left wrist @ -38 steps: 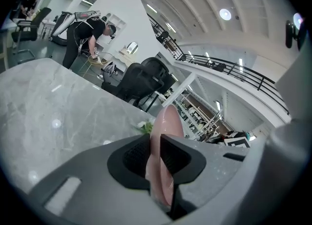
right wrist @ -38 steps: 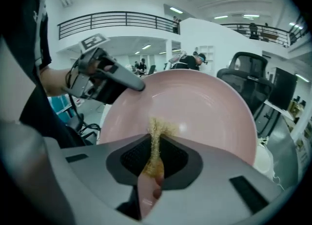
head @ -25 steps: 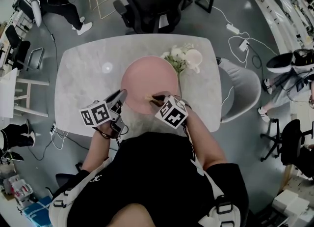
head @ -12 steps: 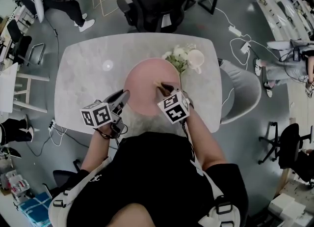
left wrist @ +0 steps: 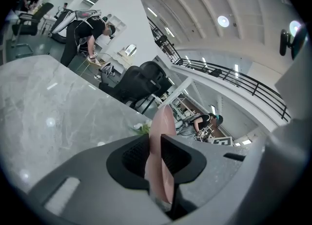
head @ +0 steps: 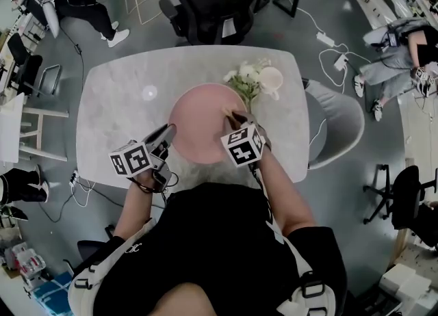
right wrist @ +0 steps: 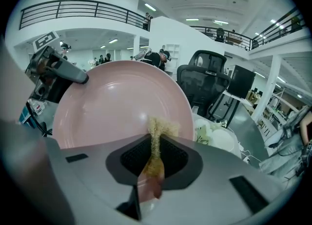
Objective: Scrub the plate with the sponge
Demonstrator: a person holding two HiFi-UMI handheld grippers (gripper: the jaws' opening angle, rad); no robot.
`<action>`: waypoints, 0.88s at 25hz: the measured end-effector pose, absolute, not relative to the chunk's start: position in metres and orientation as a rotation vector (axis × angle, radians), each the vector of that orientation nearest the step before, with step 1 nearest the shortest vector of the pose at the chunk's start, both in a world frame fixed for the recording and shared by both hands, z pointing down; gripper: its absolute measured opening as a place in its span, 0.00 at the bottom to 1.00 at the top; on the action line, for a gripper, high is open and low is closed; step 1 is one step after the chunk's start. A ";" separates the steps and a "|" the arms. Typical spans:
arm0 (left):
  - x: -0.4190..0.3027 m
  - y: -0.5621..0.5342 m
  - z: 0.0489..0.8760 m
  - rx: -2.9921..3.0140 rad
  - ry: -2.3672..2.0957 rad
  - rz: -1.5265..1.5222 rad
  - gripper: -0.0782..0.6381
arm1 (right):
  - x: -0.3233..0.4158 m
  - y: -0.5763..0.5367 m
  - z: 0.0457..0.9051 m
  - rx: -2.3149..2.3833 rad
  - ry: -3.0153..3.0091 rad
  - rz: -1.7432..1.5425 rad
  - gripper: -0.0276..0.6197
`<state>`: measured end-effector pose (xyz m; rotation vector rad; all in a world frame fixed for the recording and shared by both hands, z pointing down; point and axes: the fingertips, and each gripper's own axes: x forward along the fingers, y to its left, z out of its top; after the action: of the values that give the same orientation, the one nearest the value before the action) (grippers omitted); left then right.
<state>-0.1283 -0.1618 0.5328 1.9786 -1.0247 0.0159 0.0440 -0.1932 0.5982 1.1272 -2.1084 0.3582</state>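
A pink plate (head: 198, 128) stands tilted over the marble table (head: 113, 123). My left gripper (head: 168, 132) holds its near left rim. In the left gripper view the plate's edge (left wrist: 161, 136) runs between the two pads, and the jaws are opening slightly. My right gripper (head: 234, 117) is shut on a thin yellow-brown sponge (head: 228, 112) at the plate's right side. In the right gripper view the sponge (right wrist: 157, 130) sticks up from the pads against the plate's face (right wrist: 112, 102), with my left gripper (right wrist: 53, 68) at the plate's far rim.
A white mug (head: 272, 82) and a bunch of white flowers (head: 245, 77) stand just beyond the plate's right side. A black office chair (head: 219, 0) is behind the table and a grey chair (head: 339, 126) to its right. People are about the room's edges.
My right gripper has carried the sponge from the plate's near edge up along its right side, toward the flowers. The left gripper has stayed at the rim.
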 end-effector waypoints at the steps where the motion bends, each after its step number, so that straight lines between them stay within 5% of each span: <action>1: -0.130 -0.164 0.534 1.958 -1.033 0.002 0.21 | 0.043 -0.190 0.601 1.118 -2.107 0.361 0.12; 12: -0.143 -0.175 0.546 1.845 -1.086 -0.073 0.21 | -0.008 -0.137 0.621 0.832 -2.198 0.431 0.12; 22: -0.153 -0.152 0.625 1.651 -1.076 0.052 0.20 | 0.027 -0.171 0.563 1.166 -2.314 0.475 0.12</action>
<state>-0.1531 -0.1525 0.6253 1.6515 -1.0756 0.0520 0.0273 -0.1711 0.5634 1.1659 -2.3135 0.4755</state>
